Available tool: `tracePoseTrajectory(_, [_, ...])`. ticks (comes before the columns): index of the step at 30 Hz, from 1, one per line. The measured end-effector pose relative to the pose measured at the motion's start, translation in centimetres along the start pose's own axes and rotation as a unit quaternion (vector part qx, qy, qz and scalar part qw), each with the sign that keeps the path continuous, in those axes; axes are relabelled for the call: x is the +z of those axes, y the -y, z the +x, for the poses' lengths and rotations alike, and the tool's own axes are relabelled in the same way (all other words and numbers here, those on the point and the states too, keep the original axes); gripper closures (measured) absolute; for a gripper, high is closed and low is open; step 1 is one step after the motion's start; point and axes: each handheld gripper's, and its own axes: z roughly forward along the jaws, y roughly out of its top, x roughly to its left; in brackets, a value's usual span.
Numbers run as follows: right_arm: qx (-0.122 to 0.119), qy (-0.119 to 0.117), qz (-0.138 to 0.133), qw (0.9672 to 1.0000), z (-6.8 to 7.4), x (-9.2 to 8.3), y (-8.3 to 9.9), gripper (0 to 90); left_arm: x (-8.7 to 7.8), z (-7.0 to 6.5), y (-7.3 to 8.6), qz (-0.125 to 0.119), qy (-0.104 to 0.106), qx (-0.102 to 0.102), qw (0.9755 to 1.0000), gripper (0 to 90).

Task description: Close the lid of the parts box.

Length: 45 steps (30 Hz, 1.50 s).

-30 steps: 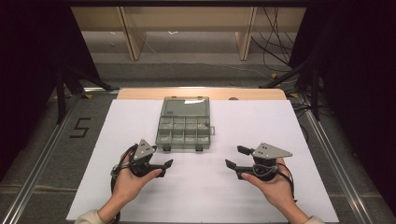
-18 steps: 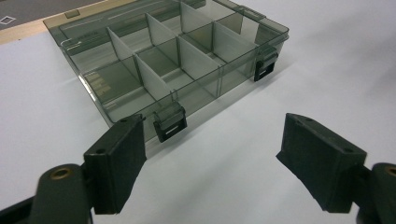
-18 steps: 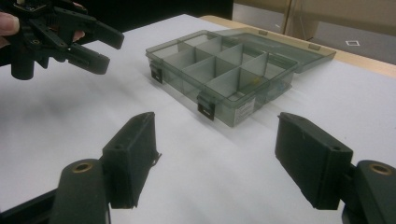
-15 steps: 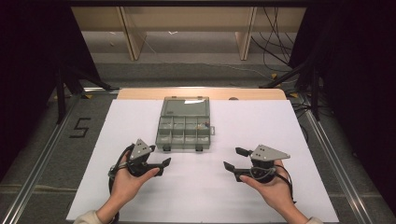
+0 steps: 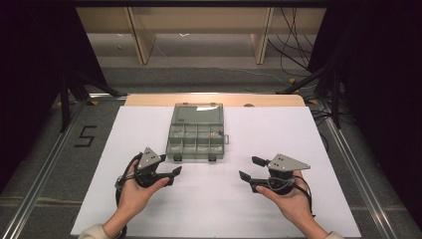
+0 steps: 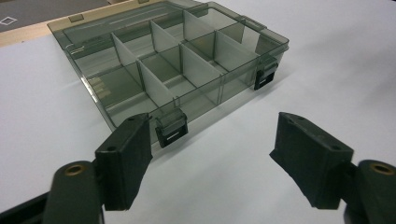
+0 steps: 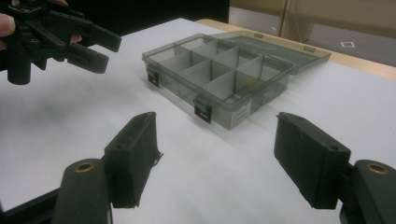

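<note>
White table top (image 5: 298, 149) under even light, with a strip of pale wood (image 5: 149, 99) at the far edge. Grey floor (image 5: 209, 77) behind it, with wooden legs (image 5: 142, 42) of a piece of furniture and black cables (image 5: 293, 35) on the right. Metal rails (image 5: 47, 164) along both sides, and a painted number (image 5: 85, 135) on the floor at the left. Dark at both sides of the room.

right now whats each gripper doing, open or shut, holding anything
Left gripper: open, jaws have just been closing a little, nothing between them, short of the compartment box.
Right gripper: open, holding nothing.
</note>
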Motion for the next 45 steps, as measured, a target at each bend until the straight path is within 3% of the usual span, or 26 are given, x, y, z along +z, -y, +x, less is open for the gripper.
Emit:
tracePoseTrajectory(6, [-0.001,0.002,-0.006,1.0,0.4,-0.1,-0.3,31.0,0.7,1.4,-1.8,0.004,-0.01,-0.019,0.9998,32.7])
tracePoseTrajectory(9, [-0.009,0.001,-0.025,0.9996,0.5,0.0,-0.4,31.0,1.6,2.6,-3.2,0.028,-0.016,-0.025,0.9992,37.5])
tracePoseTrajectory(11, [-0.01,0.004,-0.013,0.9999,0.6,-0.3,-0.6,30.8,2.4,3.6,-4.3,0.029,-0.02,-0.031,0.9989,38.6])
tracePoseTrajectory(16, [-0.009,0.005,-0.031,0.9995,1.0,-0.6,-0.6,30.5,4.7,5.9,-6.9,0.036,-0.037,-0.031,0.9982,39.7])
tracePoseTrajectory(17, [-0.007,0.0,-0.024,0.9997,1.0,-0.8,-0.5,30.5,5.1,6.3,-7.3,0.037,-0.044,-0.035,0.9977,40.4])
tracePoseTrajectory(18, [-0.012,0.0,-0.036,0.9993,0.8,-0.7,-0.4,30.5,5.6,6.7,-7.7,0.041,-0.046,-0.037,0.9974,41.0])
tracePoseTrajectory(20, [-0.012,0.009,-0.022,0.9996,0.7,-1.2,-0.4,30.5,6.5,7.6,-8.3,0.049,-0.058,-0.038,0.9964,41.6])
tracePoseTrajectory(21, [-0.01,0.004,-0.036,0.9993,0.7,-1.0,-0.2,30.5,7.0,8.2,-8.6,0.057,-0.061,-0.042,0.9956,42.1])
tracePoseTrajectory(22, [-0.009,0.003,-0.034,0.9994,0.7,-1.1,-0.2,30.5,7.5,8.7,-8.8,0.058,-0.066,-0.052,0.9948,43.2])
tracePoseTrajectory(24, [-0.002,0.004,-0.024,0.9997,0.7,-1.2,-0.1,30.5,8.5,9.8,-9.2,0.068,-0.078,-0.067,0.9924,47.7])
tracePoseTrajectory(25, [0.002,0.0,-0.023,0.9997,0.8,-1.2,-0.1,30.5,8.8,10.4,-9.4,0.085,-0.081,-0.065,0.9909,49.5])
tracePoseTrajectory(26, [-0.008,0.001,-0.027,0.9996,0.7,-1.2,-0.1,30.5,9.4,10.9,-9.5,0.084,-0.086,-0.073,0.9901,51.1])
tracePoseTrajectory(30, [-0.009,-0.001,-0.025,0.9996,0.8,-1.1,-0.1,30.5,11.2,12.8,-9.9,0.099,-0.106,-0.114,0.9828,56.1])
tracePoseTrajectory(32, [-0.011,-0.003,-0.03,0.9995,0.7,-0.9,-0.1,30.5,12.0,13.5,-10.0,0.112,-0.107,-0.129,0.9795,57.8])
tracePoseTrajectory(35, [-0.012,0.002,-0.026,0.9996,0.6,-1.0,0.0,30.5,13.3,14.1,-10.0,0.121,-0.112,-0.152,0.9745,60.7])
tracePoseTrajectory(36, [-0.008,-0.001,-0.031,0.9995,0.6,-0.9,0.0,30.5,13.6,14.4,-10.0,0.125,-0.112,-0.153,0.9739,62.0])
tracePoseTrajectory(37, [-0.009,-0.002,-0.031,0.9995,0.6,-0.9,0.0,30.5,14.1,14.3,-10.0,0.123,-0.113,-0.167,0.9717,63.3])
tracePoseTrajectory(39, [-0.011,0.001,-0.02,0.9997,0.5,-1.0,0.0,30.5,14.8,14.5,-10.0,0.136,-0.118,-0.162,0.9703,64.6])
tracePoseTrajectory(41, [-0.011,-0.001,-0.029,0.9995,0.5,-0.8,0.1,30.5,15.3,14.5,-10.0,0.146,-0.123,-0.164,0.9679,66.8])
tracePoseTrajectory(43, [-0.006,-0.001,-0.013,0.9999,0.6,-1.0,0.0,30.6,15.7,14.4,-9.9,0.144,-0.128,-0.185,0.9636,70.5])
tracePoseTrajectory(45, [-0.004,-0.002,-0.013,0.9999,0.6,-0.9,0.1,30.5,16.0,14.5,-9.9,0.15,-0.133,-0.188,0.9614,73.0])
